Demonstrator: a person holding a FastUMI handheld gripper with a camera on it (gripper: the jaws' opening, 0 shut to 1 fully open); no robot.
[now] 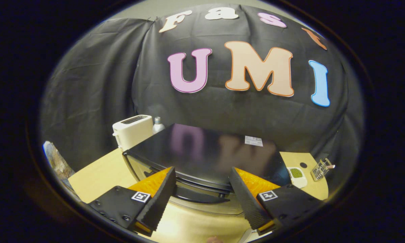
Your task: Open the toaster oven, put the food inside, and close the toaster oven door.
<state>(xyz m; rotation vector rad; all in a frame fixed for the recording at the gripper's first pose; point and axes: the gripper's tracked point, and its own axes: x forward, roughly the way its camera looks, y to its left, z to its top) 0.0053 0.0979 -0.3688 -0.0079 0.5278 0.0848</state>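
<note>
The black toaster oven (202,148) stands on the wooden table, seen from above and in front, its glossy top just beyond my fingers. My gripper (201,173) is open, with its fingers spread over the oven's front top edge. The dark door handle (197,197) lies between the fingers, below the tips, and neither finger touches it. I cannot tell whether the door is shut. To the right of the oven sits a small white dish with green food (296,174).
A white slot toaster (133,130) and a small bottle (157,125) stand behind the oven on the left. A small wire basket (320,168) sits at the table's (98,175) right end, past the dish. Black cloth walls the back.
</note>
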